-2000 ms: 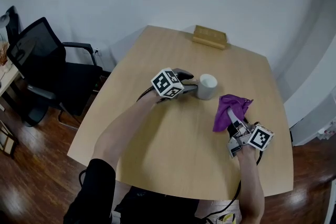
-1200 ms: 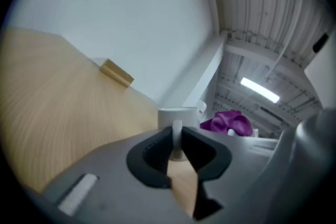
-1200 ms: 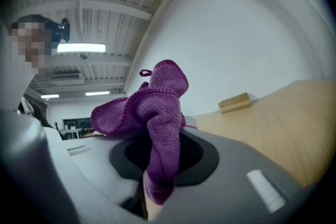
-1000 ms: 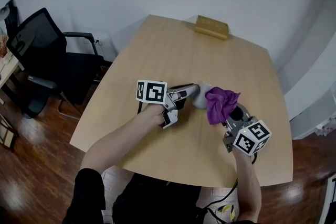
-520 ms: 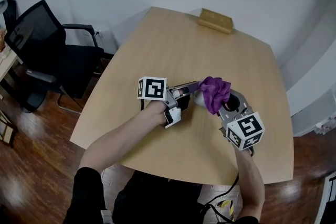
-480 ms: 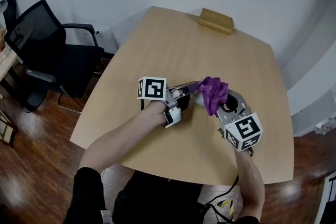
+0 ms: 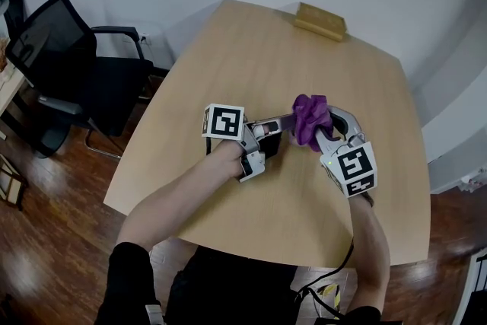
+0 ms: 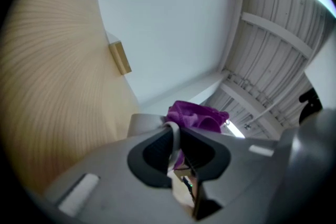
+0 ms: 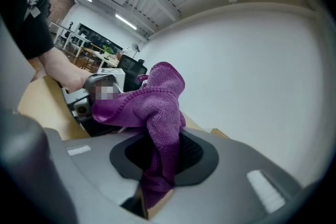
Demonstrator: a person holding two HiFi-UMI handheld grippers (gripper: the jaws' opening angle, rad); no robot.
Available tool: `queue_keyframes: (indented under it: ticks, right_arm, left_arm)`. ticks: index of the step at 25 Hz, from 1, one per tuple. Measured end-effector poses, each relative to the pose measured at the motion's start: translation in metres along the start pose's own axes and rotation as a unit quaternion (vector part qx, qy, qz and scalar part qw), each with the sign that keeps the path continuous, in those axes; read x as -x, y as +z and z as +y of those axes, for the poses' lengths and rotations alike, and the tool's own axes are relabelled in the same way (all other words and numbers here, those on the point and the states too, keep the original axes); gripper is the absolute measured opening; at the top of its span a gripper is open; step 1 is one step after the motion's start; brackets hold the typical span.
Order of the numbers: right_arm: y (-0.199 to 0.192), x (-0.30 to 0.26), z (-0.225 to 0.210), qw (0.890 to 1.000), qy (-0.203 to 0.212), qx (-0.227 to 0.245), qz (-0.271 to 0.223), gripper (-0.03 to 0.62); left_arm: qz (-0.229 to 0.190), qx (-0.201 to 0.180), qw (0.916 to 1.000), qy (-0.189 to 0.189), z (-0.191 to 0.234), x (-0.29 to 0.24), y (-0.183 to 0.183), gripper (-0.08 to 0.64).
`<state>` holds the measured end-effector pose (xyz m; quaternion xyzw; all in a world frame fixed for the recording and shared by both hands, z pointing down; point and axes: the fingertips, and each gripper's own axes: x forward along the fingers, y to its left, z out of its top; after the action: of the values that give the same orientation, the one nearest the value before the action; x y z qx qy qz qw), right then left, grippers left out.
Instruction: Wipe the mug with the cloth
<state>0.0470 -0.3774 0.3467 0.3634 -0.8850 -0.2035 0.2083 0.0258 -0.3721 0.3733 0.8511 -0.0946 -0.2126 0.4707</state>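
Observation:
The mug [image 8: 143,124] is pale grey-white, and my left gripper [image 8: 176,136] has its thin handle pinched between the pads; the jaws are closing tighter on it. In the head view the left gripper [image 7: 286,123] points right over the wooden table [image 7: 251,49], and the mug is almost hidden behind the purple cloth [image 7: 309,118]. My right gripper [image 7: 320,132] is shut on that cloth [image 9: 157,113] and presses it against the mug from the right. The bunched cloth [image 8: 197,114] rises over the mug's far side.
A small wooden block [image 7: 320,20] lies at the table's far edge. A black office chair [image 7: 68,65] stands off the table's left side. The person's forearms reach in from the near edge. Bare tabletop lies to the left and beyond the grippers.
The right gripper has brought the cloth leftward from the table's right side onto the mug. The left gripper has drawn the mug a little nearer and holds it steady.

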Motion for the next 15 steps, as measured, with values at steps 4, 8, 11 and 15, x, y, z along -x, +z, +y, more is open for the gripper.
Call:
queue_keyframes:
  ticks: [4, 8, 11, 15]
  right_arm:
    - [-0.006, 0.005, -0.026, 0.997, -0.056, -0.047, -0.004, 0.08]
    - [0.019, -0.002, -0.01, 0.998, -0.042, -0.025, -0.028, 0.08]
    - [0.017, -0.015, 0.008, 1.0, -0.016, -0.007, -0.007, 0.08]
    - [0.006, 0.003, 0.04, 0.999, 0.001, 0.046, 0.013, 0.078]
  left_arm:
    - [-0.012, 0.01, 0.9999, 0.006, 0.003, 0.003, 0.003, 0.069]
    - [-0.007, 0.007, 0.9999, 0.004, 0.001, 0.006, 0.004, 0.069]
    - [-0.011, 0.005, 0.9999, 0.006, 0.001, 0.008, 0.006, 0.069]
    - [-0.015, 0.01, 0.9998, 0.009, 0.002, 0.007, 0.005, 0.069]
